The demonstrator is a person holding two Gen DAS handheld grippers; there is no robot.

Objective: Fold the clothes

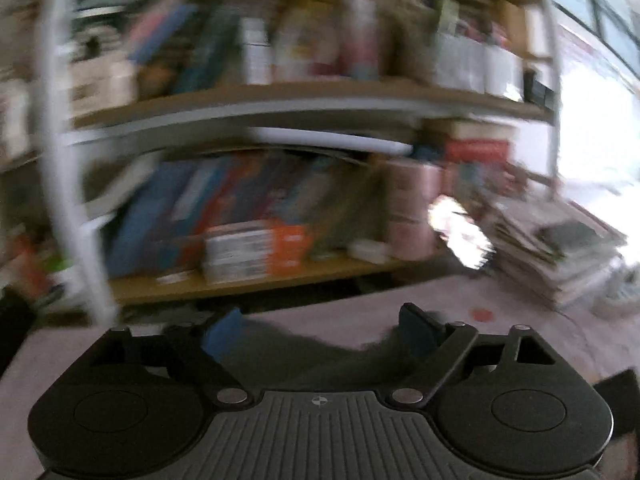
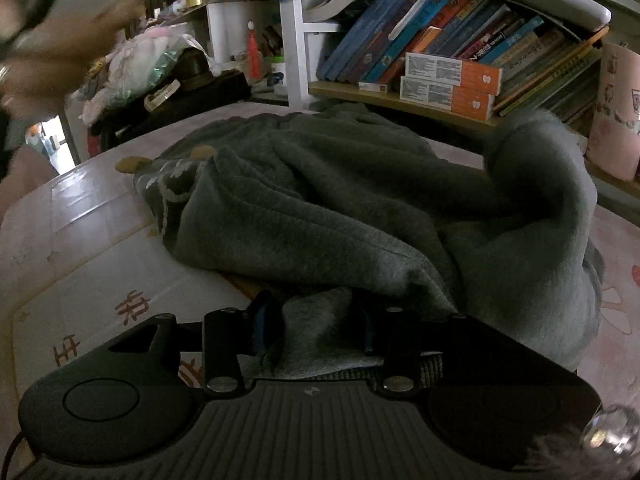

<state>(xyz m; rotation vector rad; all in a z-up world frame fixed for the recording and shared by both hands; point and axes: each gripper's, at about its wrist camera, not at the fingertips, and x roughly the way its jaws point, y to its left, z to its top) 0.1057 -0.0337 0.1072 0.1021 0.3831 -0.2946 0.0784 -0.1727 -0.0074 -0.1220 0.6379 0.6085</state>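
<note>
A dark grey fleece garment [image 2: 340, 200] lies crumpled across the table in the right wrist view, one thick fold raised at its right side. My right gripper [image 2: 316, 332] is shut on a lighter grey edge of that garment [image 2: 316, 344], which bunches between the blue pads. In the blurred left wrist view, my left gripper [image 1: 320, 332] stands open above the pale tabletop [image 1: 520, 320], its blue fingertips [image 1: 222, 332] wide apart with nothing between them. Only a dark shape of cloth [image 1: 304, 348] shows below it.
Bookshelves full of books [image 2: 440, 40] stand right behind the table. Orange-and-white boxes [image 2: 452, 84] sit on the lower shelf. A stack of papers [image 1: 560, 248] rests at the table's right. A person's hand [image 2: 52, 52] is at upper left, above cluttered bags [image 2: 140, 64].
</note>
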